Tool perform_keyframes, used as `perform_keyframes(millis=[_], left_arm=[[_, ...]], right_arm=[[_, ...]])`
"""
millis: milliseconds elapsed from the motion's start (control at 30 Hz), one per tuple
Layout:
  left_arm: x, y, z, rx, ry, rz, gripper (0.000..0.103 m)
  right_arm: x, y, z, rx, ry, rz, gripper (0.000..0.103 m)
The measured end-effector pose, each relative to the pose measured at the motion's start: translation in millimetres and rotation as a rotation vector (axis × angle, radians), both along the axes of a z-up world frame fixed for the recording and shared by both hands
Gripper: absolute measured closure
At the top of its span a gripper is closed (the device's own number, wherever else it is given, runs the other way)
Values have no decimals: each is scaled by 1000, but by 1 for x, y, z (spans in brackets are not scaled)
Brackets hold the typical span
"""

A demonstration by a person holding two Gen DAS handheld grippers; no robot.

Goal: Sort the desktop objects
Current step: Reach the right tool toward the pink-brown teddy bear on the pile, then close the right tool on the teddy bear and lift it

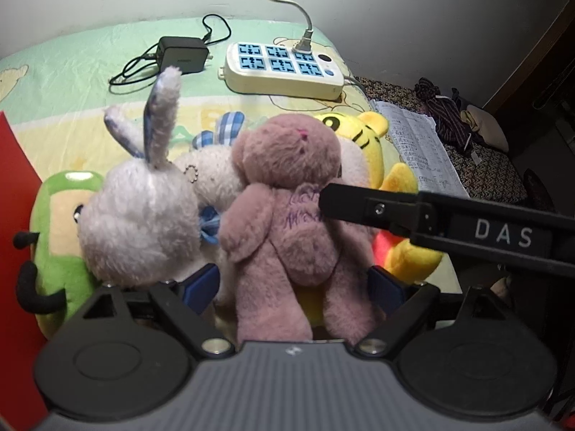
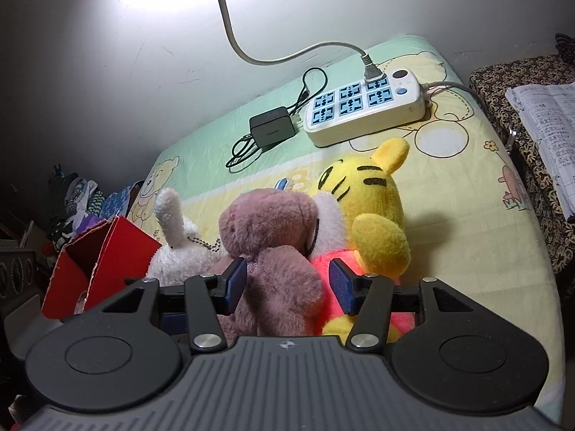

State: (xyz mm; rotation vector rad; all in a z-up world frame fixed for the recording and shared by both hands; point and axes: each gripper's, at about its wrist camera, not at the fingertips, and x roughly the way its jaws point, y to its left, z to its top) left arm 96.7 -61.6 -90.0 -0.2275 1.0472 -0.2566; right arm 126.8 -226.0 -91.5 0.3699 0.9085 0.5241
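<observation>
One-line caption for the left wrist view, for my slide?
Left gripper open around a pink plush bear among other soft toys.

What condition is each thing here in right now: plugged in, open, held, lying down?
Power strip: one plug in, other sockets free.
Black charger: unplugged, lying beside the strip.
Red box: open.
Pink bear: between both tools' open fingers.
Left tool: open.
Right tool: open.
Yellow tiger: lying on the mat.
</observation>
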Motion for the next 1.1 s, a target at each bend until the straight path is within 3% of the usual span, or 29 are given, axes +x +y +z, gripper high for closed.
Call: perform_keyframes(millis=[133, 300, 467, 1100], left_arm=[[8, -3, -5, -14, 5, -7, 13], [12, -9, -9, 29, -6, -11, 16], [10, -5, -6, 34, -11, 0, 22], [-37, -9, 28, 45, -100, -13, 24]], right_arm=[[2, 5, -4, 1, 1, 30, 52], [0, 3, -6, 30, 3, 59, 58], [-1, -6, -5, 62, 23, 63, 75], [-44, -14, 18, 106, -8, 67, 78]])
